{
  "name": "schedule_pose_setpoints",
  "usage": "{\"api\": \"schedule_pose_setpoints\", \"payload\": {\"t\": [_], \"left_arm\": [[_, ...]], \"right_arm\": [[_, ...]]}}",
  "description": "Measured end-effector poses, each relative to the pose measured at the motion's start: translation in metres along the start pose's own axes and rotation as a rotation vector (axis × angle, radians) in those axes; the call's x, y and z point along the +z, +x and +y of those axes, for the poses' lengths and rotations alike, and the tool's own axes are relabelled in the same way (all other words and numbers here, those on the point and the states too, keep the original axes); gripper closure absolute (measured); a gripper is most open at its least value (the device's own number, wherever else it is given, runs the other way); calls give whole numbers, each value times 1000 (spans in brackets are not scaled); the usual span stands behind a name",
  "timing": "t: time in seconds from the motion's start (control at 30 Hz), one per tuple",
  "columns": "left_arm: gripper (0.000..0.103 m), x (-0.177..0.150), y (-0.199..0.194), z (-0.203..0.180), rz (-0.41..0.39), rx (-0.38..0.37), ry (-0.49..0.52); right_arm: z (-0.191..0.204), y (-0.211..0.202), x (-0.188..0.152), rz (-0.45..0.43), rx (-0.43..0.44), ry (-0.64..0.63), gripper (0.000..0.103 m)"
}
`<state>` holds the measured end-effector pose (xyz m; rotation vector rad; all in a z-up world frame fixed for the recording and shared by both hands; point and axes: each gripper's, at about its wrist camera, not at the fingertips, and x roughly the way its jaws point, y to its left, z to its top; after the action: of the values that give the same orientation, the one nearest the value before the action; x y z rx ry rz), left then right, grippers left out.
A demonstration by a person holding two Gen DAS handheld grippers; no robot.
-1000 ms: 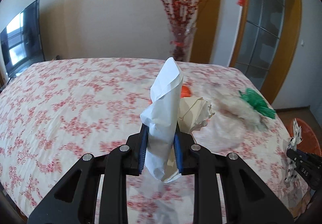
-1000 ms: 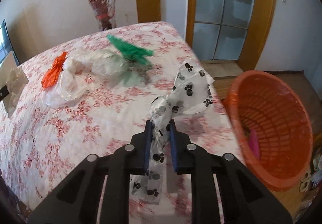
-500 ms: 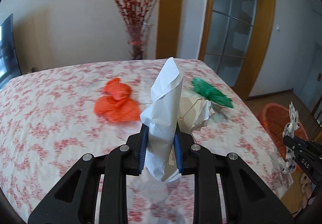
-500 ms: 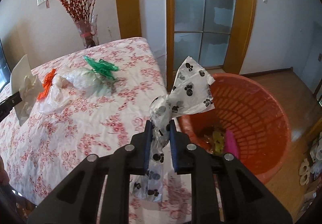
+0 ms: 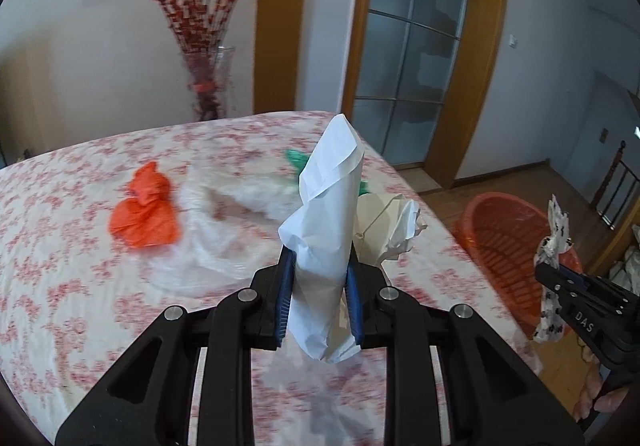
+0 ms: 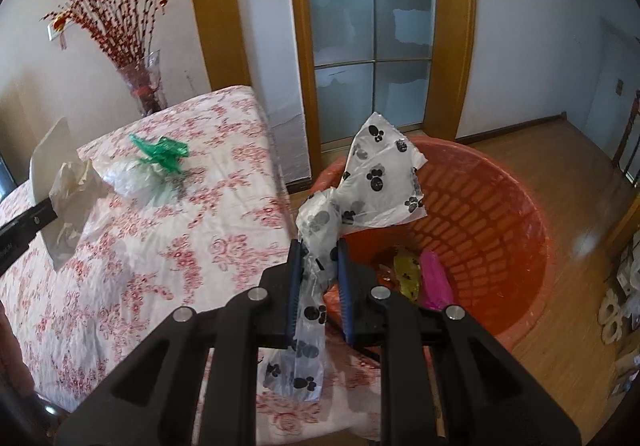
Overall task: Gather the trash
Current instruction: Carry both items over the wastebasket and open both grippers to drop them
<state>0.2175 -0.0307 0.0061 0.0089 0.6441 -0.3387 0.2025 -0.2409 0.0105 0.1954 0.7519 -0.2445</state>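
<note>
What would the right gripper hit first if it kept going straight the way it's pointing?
Probably the orange basket: the right gripper, shut on the paw-print bag, aims at its near rim, though depth is unclear.

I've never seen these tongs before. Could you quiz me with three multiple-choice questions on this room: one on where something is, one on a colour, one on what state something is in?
1. Where is the orange basket?
A. on the floor beside the bed
B. on top of the bed
C. hanging on the door

2. What colour are the paw prints on the bag in the right tongs?
A. red
B. black
C. green

3. What are the left tongs doing?
A. standing open and empty
B. gripping the basket rim
C. clamped on white paper

Answers:
1 A: the orange basket stands on the wooden floor next to the bed.
2 B: the paw-print bag in the right tongs is white with black prints.
3 C: the left tongs pinch the white paper on both sides.
</note>
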Motion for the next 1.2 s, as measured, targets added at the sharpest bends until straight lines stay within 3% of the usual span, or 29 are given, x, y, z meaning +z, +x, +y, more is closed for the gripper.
{"api": "schedule_pose_setpoints", "payload": {"t": [0.37,1.2], "left_arm": [[80,6,18,-62,16,-127,43],[80,11,64,-164,81,-322,109]], "right_arm": [[-41,-1,1,-18,-26,81,85],[-123,26,0,-10,-78,229,85]]}}
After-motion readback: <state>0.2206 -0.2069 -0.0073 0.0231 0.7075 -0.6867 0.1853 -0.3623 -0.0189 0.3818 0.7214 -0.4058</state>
